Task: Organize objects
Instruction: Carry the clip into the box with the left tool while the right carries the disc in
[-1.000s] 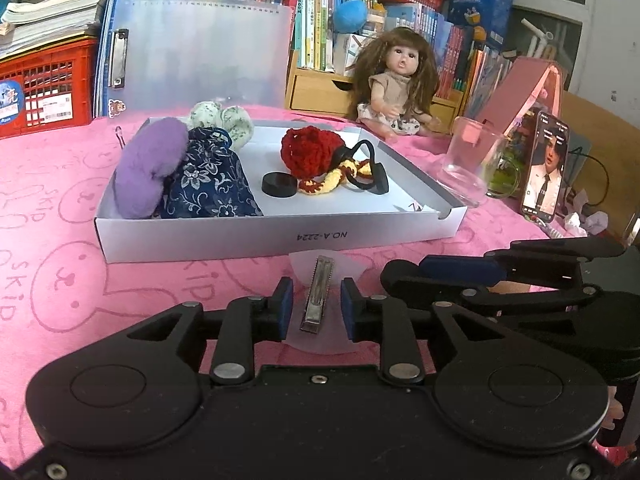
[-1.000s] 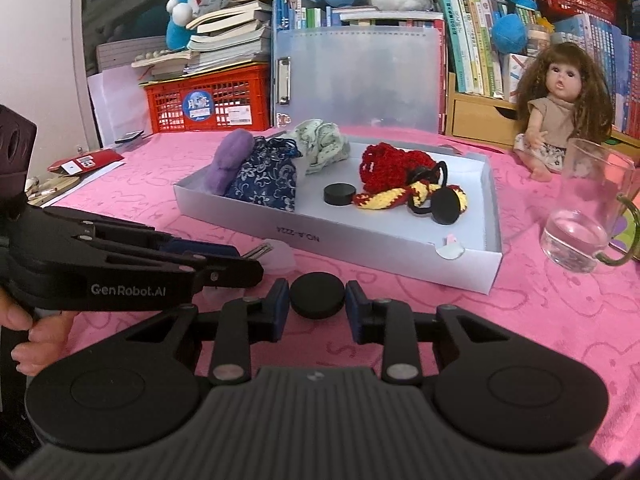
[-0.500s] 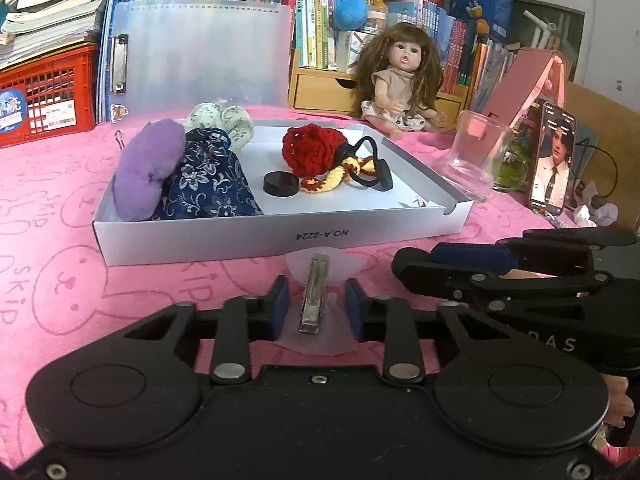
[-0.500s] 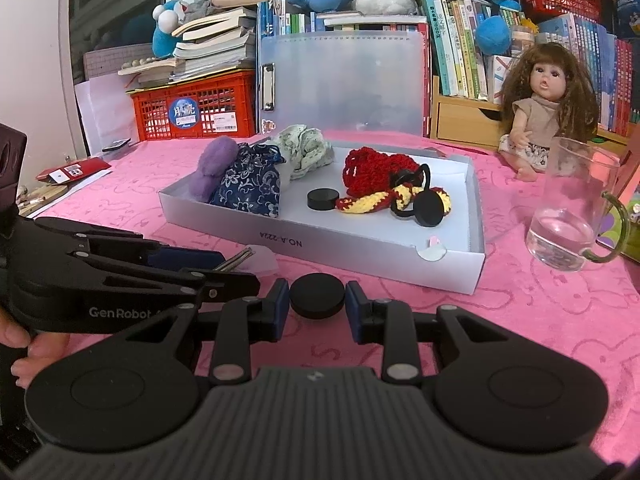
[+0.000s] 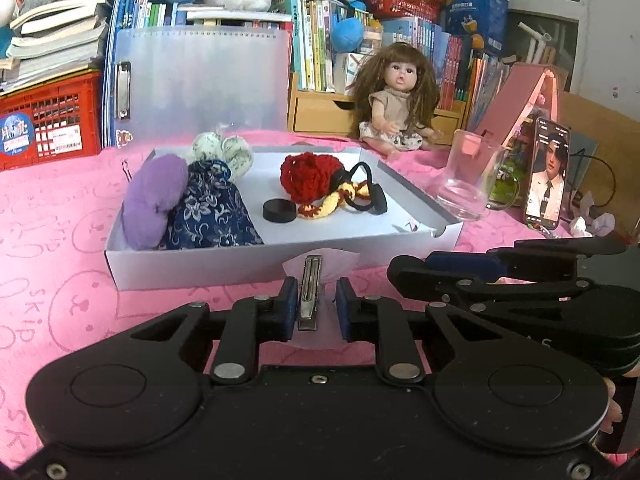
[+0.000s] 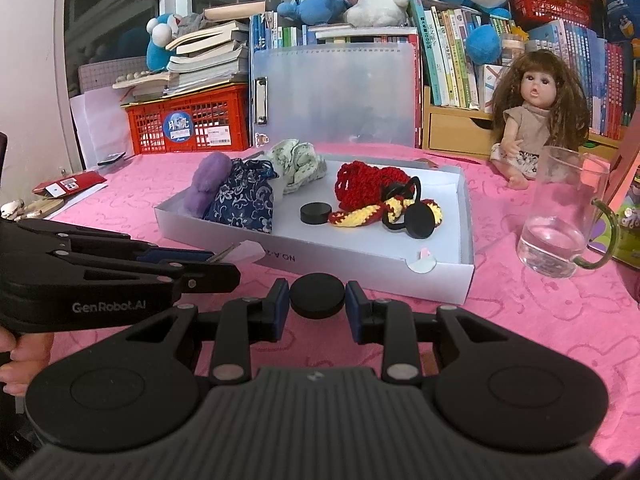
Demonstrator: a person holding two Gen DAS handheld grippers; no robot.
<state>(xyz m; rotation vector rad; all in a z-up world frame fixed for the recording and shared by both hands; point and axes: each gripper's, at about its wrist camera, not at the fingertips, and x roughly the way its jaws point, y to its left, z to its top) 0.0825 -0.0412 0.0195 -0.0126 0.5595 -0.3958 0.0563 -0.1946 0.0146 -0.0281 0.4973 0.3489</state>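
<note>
My left gripper [image 5: 316, 310] is shut on a hair clip [image 5: 310, 298] with a metal bar and a pale translucent bow, held above the pink cloth just in front of the white tray [image 5: 280, 266]. My right gripper [image 6: 316, 306] is shut on a black round disc [image 6: 317, 295], also held in front of the tray [image 6: 360, 276]. The tray holds a purple pouch [image 5: 154, 200], a blue floral pouch [image 5: 212, 212], a green-white pouch [image 5: 224, 152], a red crochet piece [image 5: 308, 176], a black disc [image 5: 279, 211] and a black hair tie with a disc [image 6: 418, 220].
A glass mug [image 6: 560, 232] with water stands right of the tray. A doll [image 5: 394, 108] sits behind it, a phone [image 5: 547, 174] stands at the right. A clear folder [image 5: 200, 84], red crate [image 5: 48, 120] and books line the back.
Both grippers have risen and drawn back a little from the tray, each still holding its object. The tray contents have not moved.
</note>
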